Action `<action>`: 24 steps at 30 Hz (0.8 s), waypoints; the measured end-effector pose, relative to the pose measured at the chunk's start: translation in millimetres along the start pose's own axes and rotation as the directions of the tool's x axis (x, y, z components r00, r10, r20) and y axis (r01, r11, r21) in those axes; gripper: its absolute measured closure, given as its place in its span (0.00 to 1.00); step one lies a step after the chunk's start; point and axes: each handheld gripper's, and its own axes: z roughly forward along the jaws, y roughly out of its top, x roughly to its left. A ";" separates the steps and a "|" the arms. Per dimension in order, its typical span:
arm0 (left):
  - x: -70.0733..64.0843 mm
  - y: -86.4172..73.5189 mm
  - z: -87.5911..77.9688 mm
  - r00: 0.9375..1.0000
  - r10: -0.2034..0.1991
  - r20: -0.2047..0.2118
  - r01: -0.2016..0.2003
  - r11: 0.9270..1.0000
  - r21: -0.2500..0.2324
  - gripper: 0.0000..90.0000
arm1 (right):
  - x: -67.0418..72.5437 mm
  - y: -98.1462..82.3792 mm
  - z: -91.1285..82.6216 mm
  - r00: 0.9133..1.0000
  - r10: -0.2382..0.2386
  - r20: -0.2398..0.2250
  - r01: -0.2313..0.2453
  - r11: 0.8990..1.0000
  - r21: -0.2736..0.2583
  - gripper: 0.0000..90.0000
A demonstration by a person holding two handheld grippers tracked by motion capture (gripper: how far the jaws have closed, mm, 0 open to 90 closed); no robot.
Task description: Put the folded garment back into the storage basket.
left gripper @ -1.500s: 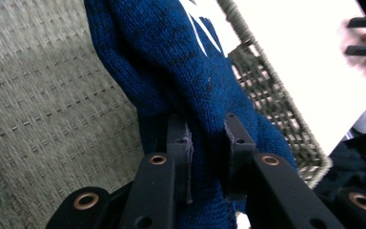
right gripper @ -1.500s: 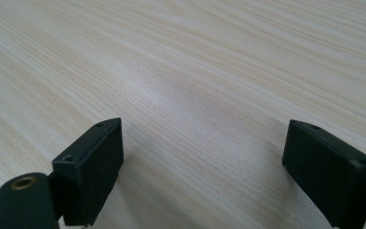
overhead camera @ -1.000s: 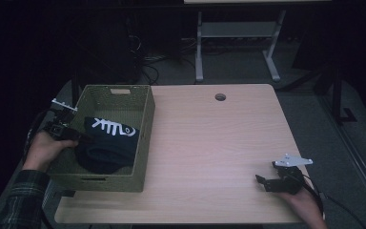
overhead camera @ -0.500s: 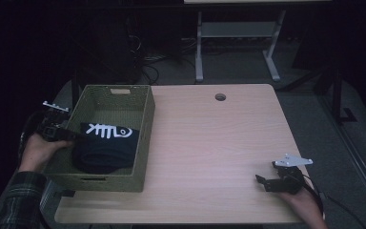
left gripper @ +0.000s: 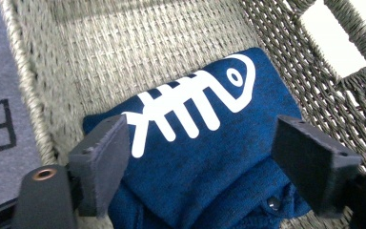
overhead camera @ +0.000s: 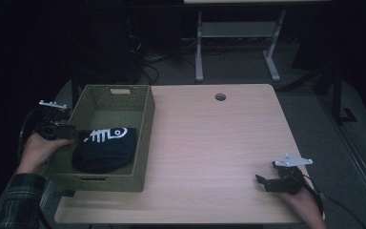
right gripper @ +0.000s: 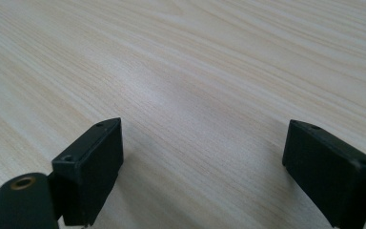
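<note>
So the folded navy cloth [overhead camera: 106, 150] with the white fish-skeleton print is sitting inside the woven green basket [overhead camera: 143, 143], down at the near end of it and flat on the bottom. In the left gripper view you can see the cloth [left gripper: 205, 157] pretty well: the fishbone graphic faces up, and there's a small snap or button on a fold at the lower edge.

The left claw [overhead camera: 71, 135] is at the basket's left wall, poking in over the rim right at the cloth's left edge. Its jaws have just been opening and now stand wide and released. From its own camera, the left claw [left gripper: 205, 167] has the cloth lying between and below the jaws, but the pads aren't pressing on it. The person's left hand [overhead camera: 40, 148] is just outside the basket wall, plaid sleeve coming in from the bottom corner.

The right claw [overhead camera: 262, 181] is way over on the other side, near the front right corner of the tabletop [overhead camera: 219, 157], well apart from the basket. Its own view shows the right claw [right gripper: 202, 162] spread wide with nothing but bare light wood grain between the jaws, so released too.

There's also a round cable hole [overhead camera: 220, 97] at the far edge of the tabletop.
</note>
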 end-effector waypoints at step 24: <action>-70.2 20.7 20.6 0.991 0.117 0.068 -0.110 0.989 -0.101 0.15 | -0.1 0.0 0.0 1.000 -0.001 -0.001 0.001 1.000 0.000 0.15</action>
